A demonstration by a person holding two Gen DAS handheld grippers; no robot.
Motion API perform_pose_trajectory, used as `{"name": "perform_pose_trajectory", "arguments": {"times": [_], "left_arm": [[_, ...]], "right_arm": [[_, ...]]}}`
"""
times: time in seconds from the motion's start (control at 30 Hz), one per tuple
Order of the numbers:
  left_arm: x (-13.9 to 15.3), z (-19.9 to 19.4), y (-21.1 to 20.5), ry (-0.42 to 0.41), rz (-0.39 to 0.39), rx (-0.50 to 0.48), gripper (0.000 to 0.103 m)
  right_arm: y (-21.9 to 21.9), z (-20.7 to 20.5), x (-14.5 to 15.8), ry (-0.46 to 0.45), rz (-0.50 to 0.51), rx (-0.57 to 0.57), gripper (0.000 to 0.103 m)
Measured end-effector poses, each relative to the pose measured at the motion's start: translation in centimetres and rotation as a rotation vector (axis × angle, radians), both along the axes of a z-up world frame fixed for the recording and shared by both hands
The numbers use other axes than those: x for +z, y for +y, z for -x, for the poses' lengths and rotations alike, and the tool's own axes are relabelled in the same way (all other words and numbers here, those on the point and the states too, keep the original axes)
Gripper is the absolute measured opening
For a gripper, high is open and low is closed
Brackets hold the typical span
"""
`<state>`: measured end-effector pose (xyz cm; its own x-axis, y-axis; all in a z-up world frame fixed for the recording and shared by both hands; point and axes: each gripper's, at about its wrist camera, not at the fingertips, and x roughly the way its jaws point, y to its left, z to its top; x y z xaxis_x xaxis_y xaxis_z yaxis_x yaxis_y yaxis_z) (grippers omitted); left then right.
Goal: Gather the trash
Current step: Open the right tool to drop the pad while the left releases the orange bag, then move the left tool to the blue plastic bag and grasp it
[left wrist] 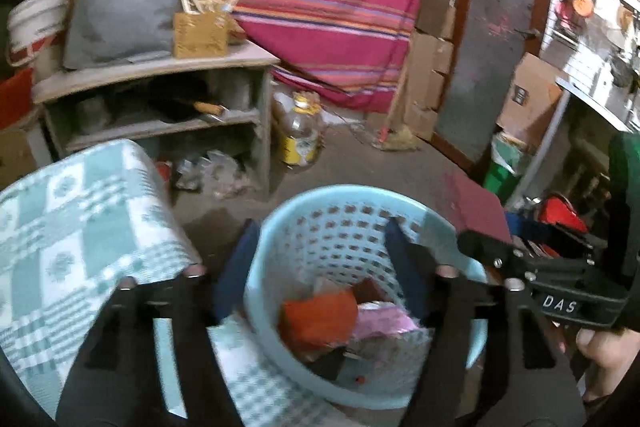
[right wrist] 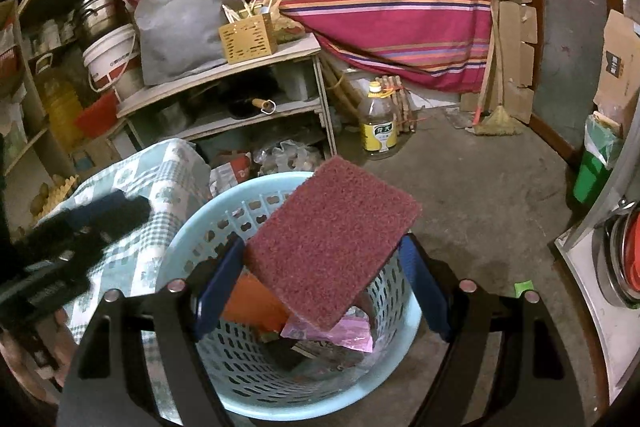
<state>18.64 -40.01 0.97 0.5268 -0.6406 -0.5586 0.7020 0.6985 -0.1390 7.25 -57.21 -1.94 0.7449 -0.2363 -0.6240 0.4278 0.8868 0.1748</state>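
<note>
right view: right gripper (right wrist: pixel 322 269) pinching maroon scouring pad (right wrist: pixel 334 241) over blue basket (right wrist: pixel 192 227). left view: left gripper (left wrist: pixel 318 259) spread, empty.

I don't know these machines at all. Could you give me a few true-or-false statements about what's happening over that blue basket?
1. The right gripper holds a maroon scouring pad above the light blue basket. True.
2. The basket is empty. False: an orange piece and a pink wrapper lie inside, among other scraps.
3. The left gripper grips a bottle. False: its jaws stand open with nothing between them; the oil bottle stands on the floor beside the shelf unit.
4. A teal checked cloth lies right next to the basket. True.
</note>
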Motion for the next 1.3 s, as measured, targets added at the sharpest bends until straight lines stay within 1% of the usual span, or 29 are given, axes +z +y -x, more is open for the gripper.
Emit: {"name": "perform_pose_trajectory", "arguments": {"times": [0.03, 0.1, 0.23, 0.27, 0.33, 0.5, 0.57, 0.67, 0.77, 0.87, 1.0, 1.07, 1.23, 1.3], "left_arm": [[0.4, -0.1, 0.8, -0.019, 0.0, 0.029, 0.078], [1.0, -0.3, 2.4, -0.041, 0.005, 0.083, 0.089], [2.0, -0.9, 5.4, -0.063, -0.002, 0.15, 0.094], [2.1, -1.1, 6.3, -0.072, -0.009, 0.168, 0.096], [2.6, -1.4, 8.3, -0.086, -0.021, 0.206, 0.097], [2.8, -2.4, 13.4, -0.092, -0.044, 0.292, 0.097], [2.8, -2.9, 15.9, -0.096, -0.059, 0.334, 0.097], [2.6, -3.7, 20.0, -0.101, -0.085, 0.393, 0.097], [1.8, -4.5, 24.7, -0.098, -0.128, 0.46, 0.097], [0.6, -5.3, 28.9, -0.073, -0.156, 0.515, 0.097], [-1.4, -6.8, 34.7, -0.007, -0.182, 0.591, 0.097], [-2.4, -7.2, 37.0, 0.026, -0.183, 0.618, 0.097], [-4.6, -8.4, 41.1, 0.117, -0.167, 0.66, 0.097], [-5.4, -8.9, 41.8, 0.152, -0.152, 0.663, 0.096]], "right_arm": [[0.1, -0.2, 0.0, 0.002, -0.001, 0.002, 0.078], [0.5, -0.6, -0.1, 0.005, -0.002, 0.009, 0.078], [1.6, -1.7, -0.1, 0.016, 0.024, 0.024, 0.079], [1.9, -2.0, -0.1, 0.021, 0.025, 0.025, 0.082], [2.3, -2.4, -0.1, 0.019, 0.03, 0.011, 0.092], [3.7, -3.0, 0.4, -0.002, 0.02, -0.01, 0.093], [4.7, -3.3, 0.6, -0.018, 0.018, -0.014, 0.098], [6.9, -4.2, 1.0, -0.039, 0.026, 0.011, 0.098], [9.8, -5.6, 1.2, -0.045, 0.038, 0.056, 0.098], [12.5, -6.8, 1.1, -0.05, 0.032, 0.099, 0.098], [15.8, -8.5, 0.9, -0.039, 0.032, 0.141, 0.098], [17.4, -9.4, 0.8, -0.032, 0.034, 0.154, 0.098], [20.6, -11.2, 0.5, -0.025, 0.023, 0.162, 0.098], [21.6, -11.9, 0.5, -0.018, 0.027, 0.143, 0.098]]}}
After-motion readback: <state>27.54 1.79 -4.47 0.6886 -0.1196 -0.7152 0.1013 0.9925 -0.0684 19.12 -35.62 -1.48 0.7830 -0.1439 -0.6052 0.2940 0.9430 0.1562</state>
